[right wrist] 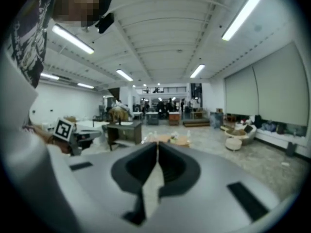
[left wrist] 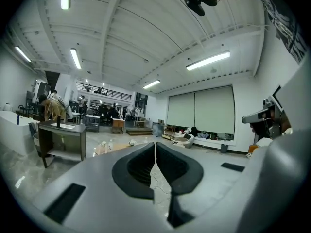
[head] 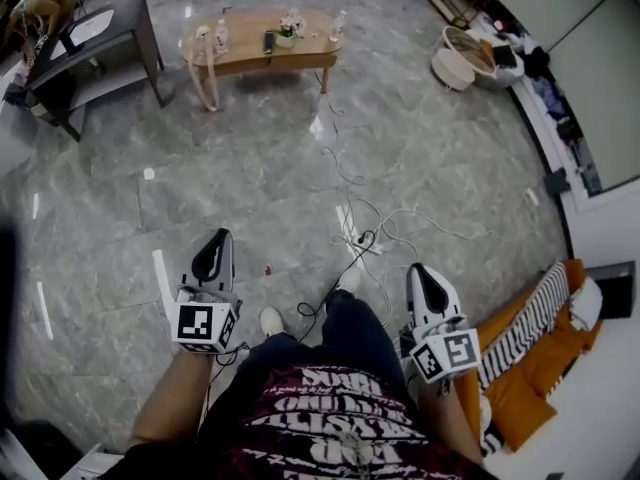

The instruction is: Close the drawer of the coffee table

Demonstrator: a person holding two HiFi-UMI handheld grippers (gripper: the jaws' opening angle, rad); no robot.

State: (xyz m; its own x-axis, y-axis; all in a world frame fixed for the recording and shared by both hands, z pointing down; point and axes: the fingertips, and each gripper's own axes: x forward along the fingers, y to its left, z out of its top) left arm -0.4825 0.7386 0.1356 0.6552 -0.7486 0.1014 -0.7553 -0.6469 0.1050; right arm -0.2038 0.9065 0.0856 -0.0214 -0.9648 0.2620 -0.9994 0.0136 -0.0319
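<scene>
The wooden coffee table (head: pixel 262 54) stands far off across the grey floor, with small items on its top. From here I cannot make out its drawer. Both grippers are held low in front of the person, far short of the table. My left gripper (head: pixel 216 238) is shut with nothing between its jaws, and so is my right gripper (head: pixel 421 272). In the left gripper view the left gripper (left wrist: pixel 155 145) points toward the coffee table (left wrist: pixel 108 147). In the right gripper view the right gripper (right wrist: pixel 157 147) points at the coffee table (right wrist: pixel 176 140), with the left gripper's marker cube (right wrist: pixel 63 128) at the left.
A dark side table (head: pixel 95 48) stands left of the coffee table. White and black cables (head: pixel 360 230) trail over the floor between me and the table. Round baskets (head: pixel 455 66) sit at the far right. An orange and striped sofa (head: pixel 535 353) lies close on my right.
</scene>
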